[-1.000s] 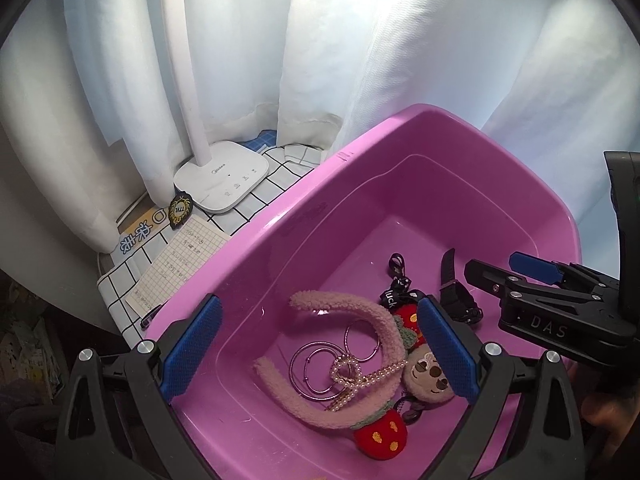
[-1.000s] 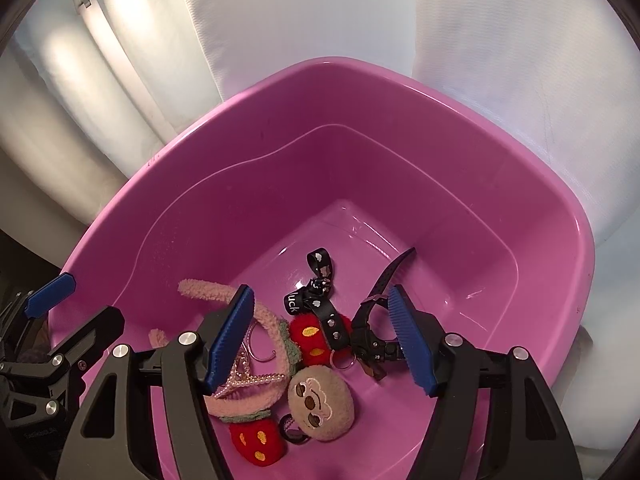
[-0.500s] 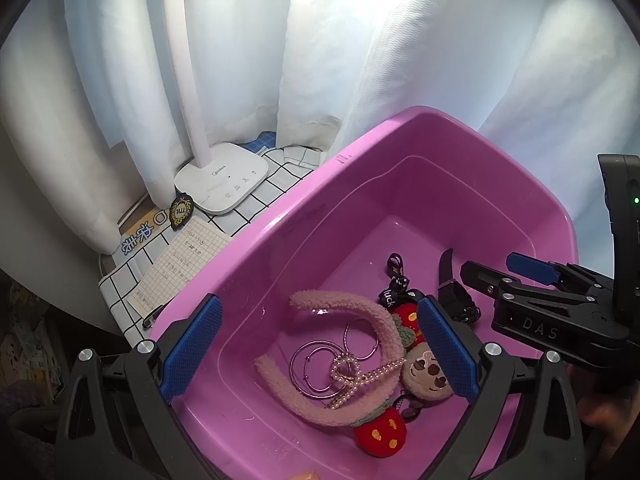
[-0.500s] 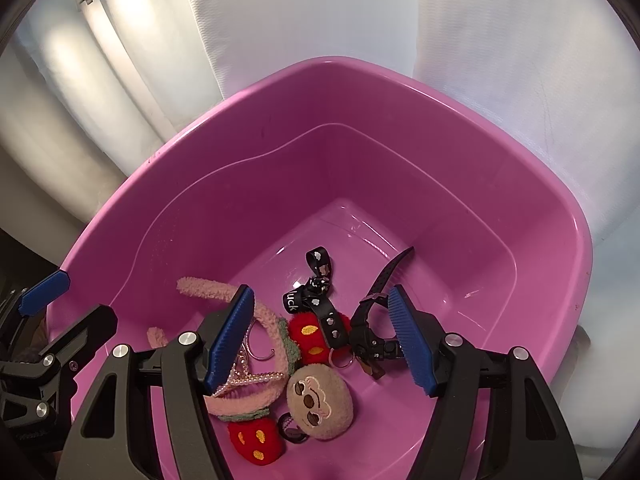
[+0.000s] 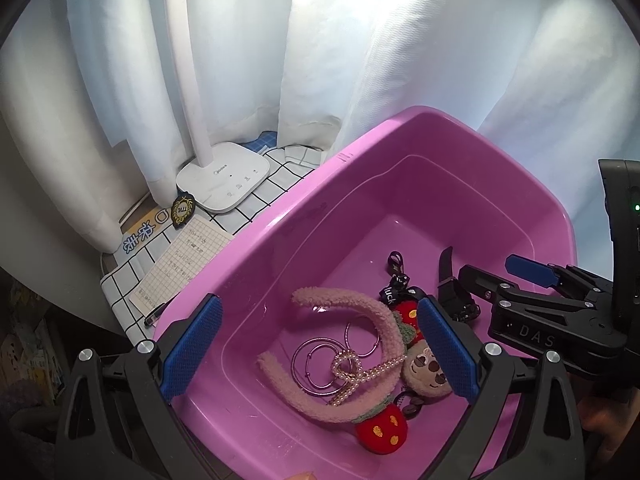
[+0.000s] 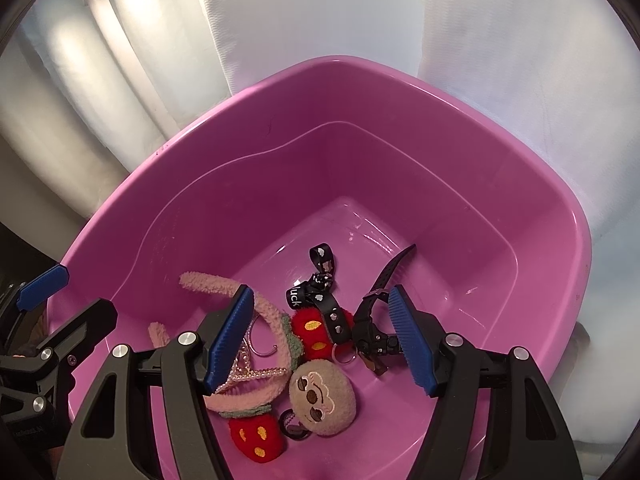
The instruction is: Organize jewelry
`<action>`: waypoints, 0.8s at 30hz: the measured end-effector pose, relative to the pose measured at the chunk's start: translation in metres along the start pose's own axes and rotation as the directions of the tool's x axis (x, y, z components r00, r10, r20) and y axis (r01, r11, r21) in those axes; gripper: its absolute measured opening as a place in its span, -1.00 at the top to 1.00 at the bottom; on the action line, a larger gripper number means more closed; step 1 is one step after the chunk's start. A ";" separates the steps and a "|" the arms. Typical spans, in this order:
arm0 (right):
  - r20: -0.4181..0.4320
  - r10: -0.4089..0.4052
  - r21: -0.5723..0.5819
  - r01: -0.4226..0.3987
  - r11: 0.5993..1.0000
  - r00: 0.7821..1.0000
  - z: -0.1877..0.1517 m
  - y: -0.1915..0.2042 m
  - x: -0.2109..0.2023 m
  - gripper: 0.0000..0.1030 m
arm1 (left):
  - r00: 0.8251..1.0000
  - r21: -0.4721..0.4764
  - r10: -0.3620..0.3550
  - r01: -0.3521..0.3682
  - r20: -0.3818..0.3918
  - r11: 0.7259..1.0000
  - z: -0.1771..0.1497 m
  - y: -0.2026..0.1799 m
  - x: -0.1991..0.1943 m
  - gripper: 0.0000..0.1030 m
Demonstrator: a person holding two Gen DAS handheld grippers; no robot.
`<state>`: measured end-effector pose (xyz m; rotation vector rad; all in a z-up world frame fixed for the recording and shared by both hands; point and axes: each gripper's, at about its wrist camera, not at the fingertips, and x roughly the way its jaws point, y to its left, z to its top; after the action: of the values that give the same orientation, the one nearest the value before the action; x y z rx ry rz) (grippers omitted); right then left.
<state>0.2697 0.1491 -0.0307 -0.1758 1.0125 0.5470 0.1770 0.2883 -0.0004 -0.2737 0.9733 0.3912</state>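
Note:
A pink plastic tub [image 5: 304,200] [image 6: 568,216] holds a heap of accessories. In it lie a fuzzy pink headband [image 5: 372,312] [image 6: 208,282] with red strawberries, a pearl string [image 5: 360,372], silver rings [image 5: 316,364], a plush sloth charm [image 5: 428,370] [image 6: 322,398], a black "luck" strap [image 6: 320,292] and a black watch [image 6: 376,324] [image 5: 450,292]. My left gripper [image 5: 320,348] hangs open above the headband and rings, holding nothing. My right gripper [image 6: 322,336] is open over the strap and sloth, also holding nothing. Each gripper shows at the edge of the other's view.
A white desk lamp base [image 5: 224,178] stands on a checked cloth [image 5: 280,180] left of the tub, beside a note sheet [image 5: 180,262] and a small black badge [image 5: 182,210]. White curtains [image 5: 360,60] hang close behind the tub.

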 end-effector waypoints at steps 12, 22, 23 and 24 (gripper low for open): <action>0.013 -0.005 0.003 0.005 1.000 1.000 -0.005 0.004 -0.005 -0.30 | 1.000 -0.002 -0.020 0.020 -0.017 1.000 -0.003 0.003 0.000 -0.86; 0.020 -0.012 0.000 0.012 1.000 1.000 -0.009 0.005 -0.009 -0.30 | 0.999 -0.004 -0.037 0.036 -0.031 0.999 -0.006 0.003 -0.001 -0.87; 0.021 -0.014 -0.001 0.014 1.000 1.000 -0.010 0.005 -0.010 -0.30 | 0.999 -0.004 -0.039 0.039 -0.032 0.999 -0.006 0.003 0.000 -0.87; 0.022 -0.016 -0.001 0.016 1.000 1.000 -0.010 0.006 -0.011 -0.30 | 0.999 -0.003 -0.038 0.038 -0.031 0.999 -0.007 0.003 -0.001 -0.87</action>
<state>0.2546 0.1468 -0.0264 -0.1787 0.9890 0.5337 0.1699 0.2883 -0.0037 -0.3007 0.9966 0.3539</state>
